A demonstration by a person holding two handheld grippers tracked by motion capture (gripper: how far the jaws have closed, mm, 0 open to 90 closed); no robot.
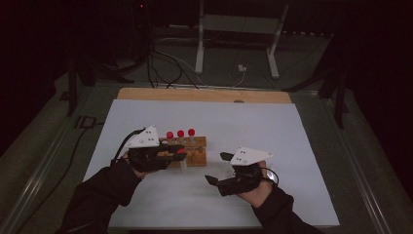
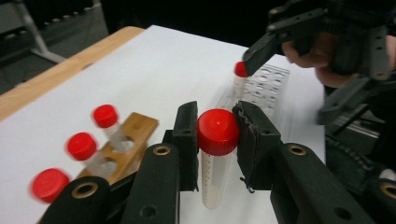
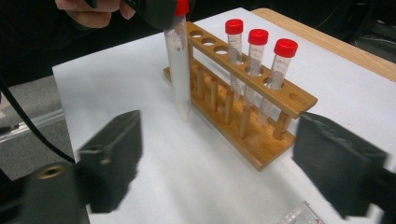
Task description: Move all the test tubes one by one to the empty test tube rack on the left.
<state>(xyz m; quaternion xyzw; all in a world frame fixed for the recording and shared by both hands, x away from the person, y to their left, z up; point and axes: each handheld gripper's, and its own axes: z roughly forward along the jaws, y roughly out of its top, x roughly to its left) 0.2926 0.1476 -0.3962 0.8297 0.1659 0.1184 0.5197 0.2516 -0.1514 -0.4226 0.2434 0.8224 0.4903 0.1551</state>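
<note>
Left hand-held gripper (image 2: 217, 140) clamps red-capped tube (image 2: 215, 154) by cap, tube hanging just in front of wooden rack (image 3: 243, 100) (three tubes already seated). Right hand-held gripper (image 3: 219, 163) stands wide open, empty. Best approach: keep tube upright, centre over free hole, lower slowly.

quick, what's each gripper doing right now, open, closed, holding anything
Left gripper: closed on a red-capped tube, held upright beside the wooden rack.
Right gripper: open, fingers wide apart, holding nothing.
</note>
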